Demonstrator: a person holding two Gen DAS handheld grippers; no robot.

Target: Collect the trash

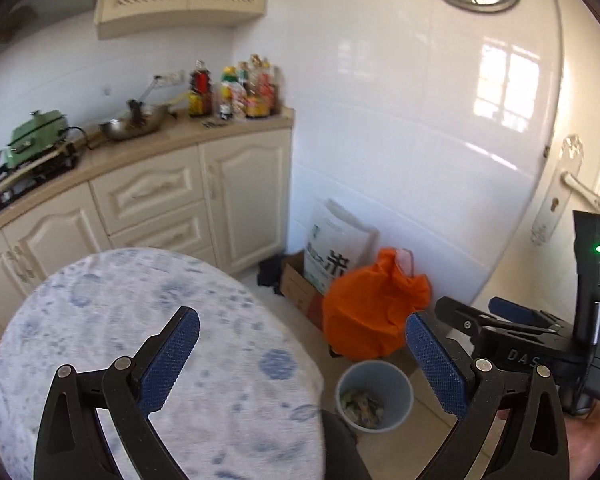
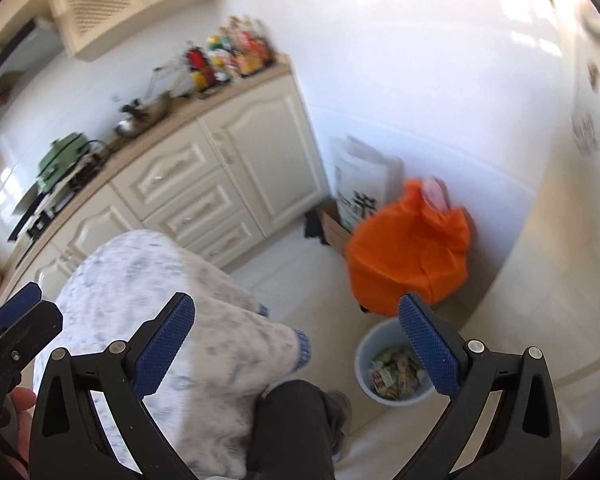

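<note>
Your left tongs [image 1: 302, 354] spread wide, nothing between pads. Your right tongs [image 2: 296, 344] likewise wide apart, empty. Trash [image 2: 396, 368] lies inside pale blue bin [image 2: 364, 356] on floor [image 2: 284, 280], near your feet, just in front of orange bag [image 2: 412, 244] by far wall.

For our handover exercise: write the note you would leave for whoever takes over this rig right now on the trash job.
Left gripper: open, empty.
Right gripper: open, empty.
Blue bin stands on the floor below both grippers, with wrappers already in it. The orange bag sits behind it by the wall.
Done: trash visible in the bin.
Left: no loose trash in view; check around, hedged, as the views are blurred.
</note>
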